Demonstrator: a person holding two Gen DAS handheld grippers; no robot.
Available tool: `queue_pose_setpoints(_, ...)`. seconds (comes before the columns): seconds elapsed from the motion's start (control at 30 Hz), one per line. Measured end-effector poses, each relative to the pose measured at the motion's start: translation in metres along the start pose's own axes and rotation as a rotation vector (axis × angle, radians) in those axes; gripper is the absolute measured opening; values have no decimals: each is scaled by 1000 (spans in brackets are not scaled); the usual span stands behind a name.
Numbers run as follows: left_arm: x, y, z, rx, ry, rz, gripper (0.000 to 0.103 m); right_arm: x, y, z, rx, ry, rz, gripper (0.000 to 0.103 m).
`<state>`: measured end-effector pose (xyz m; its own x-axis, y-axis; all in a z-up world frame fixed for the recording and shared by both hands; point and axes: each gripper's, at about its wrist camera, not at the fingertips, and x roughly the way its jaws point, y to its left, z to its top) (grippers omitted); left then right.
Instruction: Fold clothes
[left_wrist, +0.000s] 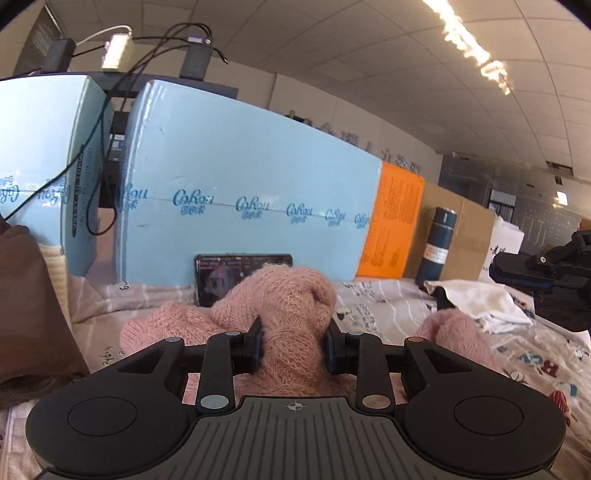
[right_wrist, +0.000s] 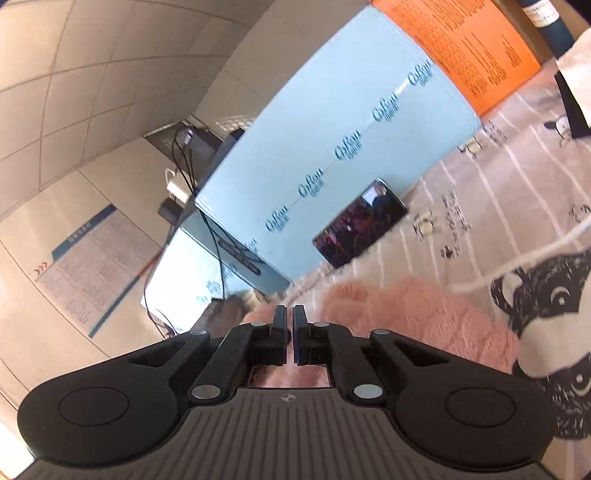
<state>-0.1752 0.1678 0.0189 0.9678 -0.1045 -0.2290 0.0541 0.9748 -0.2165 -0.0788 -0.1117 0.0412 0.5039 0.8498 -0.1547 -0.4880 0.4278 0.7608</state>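
A fluffy pink sweater (left_wrist: 288, 291) lies bunched on a printed sheet (left_wrist: 388, 299). My left gripper (left_wrist: 293, 328) is shut on a thick raised bunch of it, with the pads pressing into the wool from both sides. Another hump of the sweater (left_wrist: 458, 332) lies further right. In the right wrist view my right gripper (right_wrist: 290, 314) has its jaws almost together, with a thin edge of the pink sweater (right_wrist: 406, 314) at and under the fingertips. That view is tilted and blurred. The right gripper's black body (left_wrist: 546, 273) shows at the right edge of the left wrist view.
Light blue boxes (left_wrist: 240, 177) stand along the back with a phone (left_wrist: 229, 273) leaning on them. An orange box (left_wrist: 399, 229) and a dark bottle (left_wrist: 439, 251) stand beside them. A crumpled white cloth (left_wrist: 480, 299) lies right, a brown garment (left_wrist: 26, 295) left. A panda-print cloth (right_wrist: 546, 302) lies next to the sweater.
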Motion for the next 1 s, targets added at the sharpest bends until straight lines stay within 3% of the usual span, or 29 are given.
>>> queue_pose_setpoints(0.07, -4, -1, 4, -3, -37, -2, 29, -2, 10, 16, -37, -87, 45, 2)
queue_pose_setpoints(0.13, -6, -2, 6, 7, -50, -2, 29, -3, 19, 27, -78, -115, 59, 2)
queue_pose_setpoints(0.2, -5, 0, 6, -3, -39, -10, 29, 2, 20, 32, -82, -80, 24, 9)
queue_pose_setpoints(0.23, -5, 0, 5, -5, -33, -14, 29, 6, 17, 32, -67, -42, -10, 18)
queue_pose_setpoints(0.27, -5, 1, 5, -2, -29, -16, 29, 11, 10, 29, -34, 6, -52, 53)
queue_pose_setpoints(0.3, -5, 0, 4, -1, -25, -17, 29, 16, 3, 27, -1, 54, -93, 74)
queue_pose_setpoints(0.4, -3, 1, 1, 0, -14, -19, 29, 31, -16, 18, 89, 186, -221, 74)
queue_pose_setpoints(0.47, -2, 1, 0, -2, -9, -19, 29, 39, -21, 9, 78, 217, -299, 78)
queue_pose_setpoints(0.63, 1, 0, -4, 0, 14, -44, 29, 63, -20, -13, 27, 335, -348, 78)
queue_pose_setpoints(0.77, 3, -1, -5, 2, 34, -68, 29, 80, -21, -26, -5, 367, -415, 75)
queue_pose_setpoints(0.83, 3, -1, -6, 1, 38, -72, 29, 82, -24, -28, -16, 347, -436, 58)
queue_pose_setpoints(0.87, 3, -1, -6, 1, 38, -73, 29, 83, -25, -29, -39, 343, -444, 37)
queue_pose_setpoints(0.9, 2, -1, -5, -2, 33, -71, 29, 84, -26, -30, -57, 338, -447, 26)
queue_pose_setpoints(1.0, -2, 0, -4, -14, 8, -55, 29, 81, -28, -28, -64, 311, -405, 15)
